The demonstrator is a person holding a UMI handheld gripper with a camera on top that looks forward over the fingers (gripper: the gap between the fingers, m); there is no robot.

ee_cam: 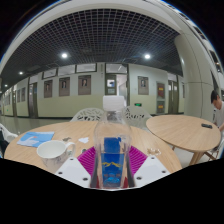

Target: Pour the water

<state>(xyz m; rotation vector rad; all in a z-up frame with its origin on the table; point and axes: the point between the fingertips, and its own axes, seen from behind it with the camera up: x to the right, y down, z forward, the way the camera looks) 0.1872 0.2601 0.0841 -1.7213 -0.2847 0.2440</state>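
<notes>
the bottle's lower end is dropping out of sight between the gripper's pink pads, which are clenching it from both sides. it is showing blue inside, standing upright with a white cap. a white cup is sitting on the wooden tabletop nearby, its contents hidden.

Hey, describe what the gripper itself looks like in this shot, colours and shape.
The gripper shows as two fingers with pale, whitish outer shells, blocky and widening toward the camera. Each carries a magenta pad on its inner face. No cables, markings or sleeve can be seen.
</notes>
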